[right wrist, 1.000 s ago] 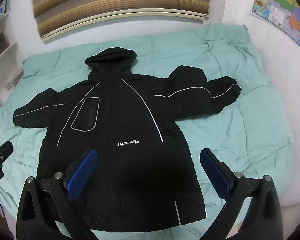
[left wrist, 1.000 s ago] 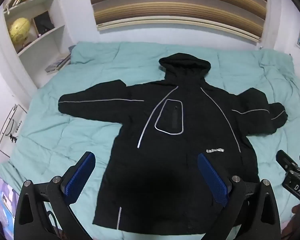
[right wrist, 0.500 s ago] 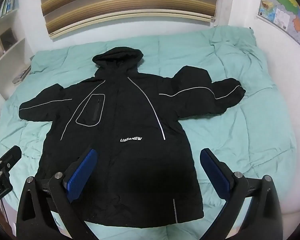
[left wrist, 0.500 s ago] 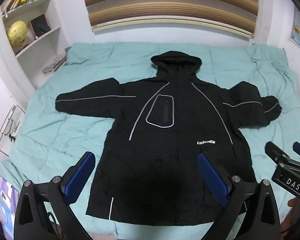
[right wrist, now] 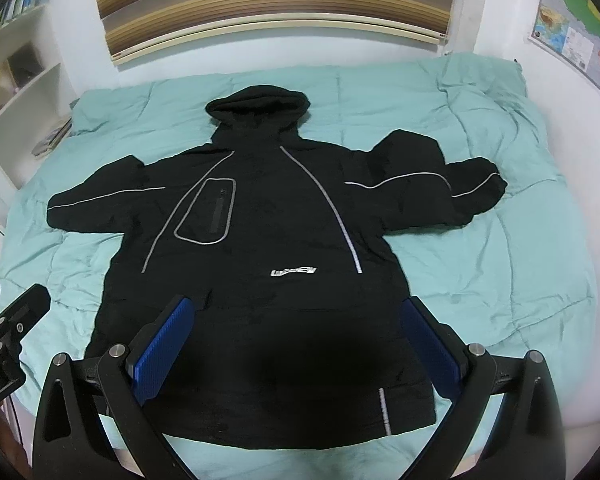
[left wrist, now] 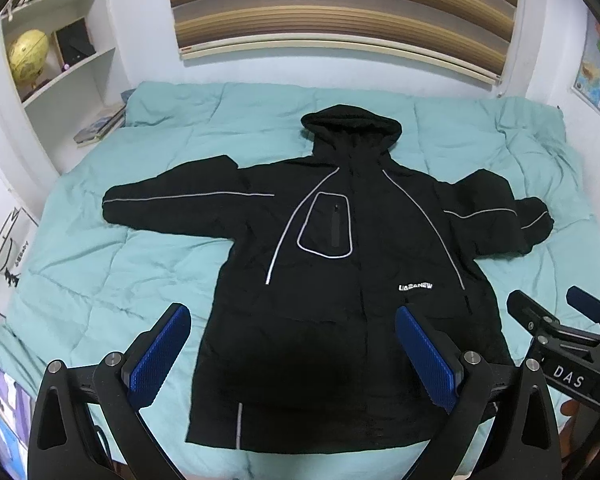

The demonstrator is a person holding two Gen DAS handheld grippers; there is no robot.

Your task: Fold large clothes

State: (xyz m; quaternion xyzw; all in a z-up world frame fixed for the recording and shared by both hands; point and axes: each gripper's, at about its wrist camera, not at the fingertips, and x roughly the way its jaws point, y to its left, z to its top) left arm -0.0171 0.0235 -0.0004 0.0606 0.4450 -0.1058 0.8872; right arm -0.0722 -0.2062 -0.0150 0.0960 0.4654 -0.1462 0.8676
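Note:
A black hooded jacket [left wrist: 340,280] [right wrist: 268,264] with grey piping lies flat and face up on a teal quilt [left wrist: 120,264] [right wrist: 500,272]. Its hood points to the far wall and both sleeves are spread out sideways; the right sleeve is bunched at the cuff. My left gripper [left wrist: 292,352] hovers open above the hem, well clear of the cloth. My right gripper [right wrist: 300,340] is likewise open above the hem, holding nothing. Each gripper shows at the edge of the other's view: the right gripper [left wrist: 556,320] and the left gripper [right wrist: 8,304].
White shelves [left wrist: 60,72] with a yellow globe [left wrist: 28,60] and books stand left of the bed. Striped blinds [left wrist: 340,12] hang on the far wall. A wall map [right wrist: 580,32] is at the right. The bed's near edge [right wrist: 340,456] lies just below the hem.
Both grippers have drawn back and up from the jacket, so the whole garment and its hem now sit higher and smaller in view. The jacket itself has not moved.

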